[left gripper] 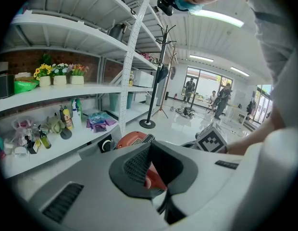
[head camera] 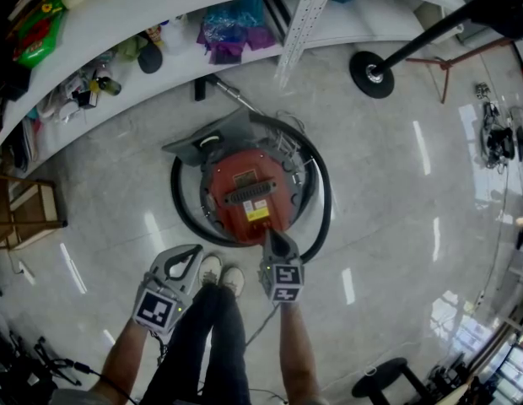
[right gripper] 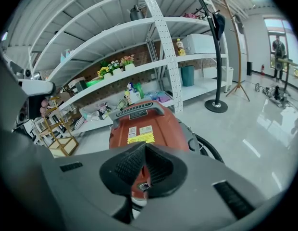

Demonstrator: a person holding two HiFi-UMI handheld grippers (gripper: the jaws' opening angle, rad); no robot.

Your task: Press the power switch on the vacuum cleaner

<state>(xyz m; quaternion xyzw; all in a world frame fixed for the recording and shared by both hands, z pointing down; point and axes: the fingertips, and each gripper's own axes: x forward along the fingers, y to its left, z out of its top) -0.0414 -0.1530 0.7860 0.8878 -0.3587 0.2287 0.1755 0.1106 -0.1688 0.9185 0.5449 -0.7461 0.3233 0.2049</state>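
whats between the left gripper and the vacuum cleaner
In the head view, the black hose looped around the vacuum cleaner crosses that stretch; the rest is bare floor.

We saw a glossy pale floor (head camera: pixel 396 184) streaked with reflected light. White metal shelving (right gripper: pixel 139 70) ran along the far side against a brick wall (left gripper: pixel 24 61), carrying flower pots (left gripper: pixel 60 80) and bottles (left gripper: pixel 67 119). A black coat stand (head camera: pixel 371 74) stood far right, a wooden rack (head camera: pixel 29 213) at the left. Strip lights (left gripper: pixel 216 17) glowed overhead; glazed doors (left gripper: pixel 194 83) lay beyond.
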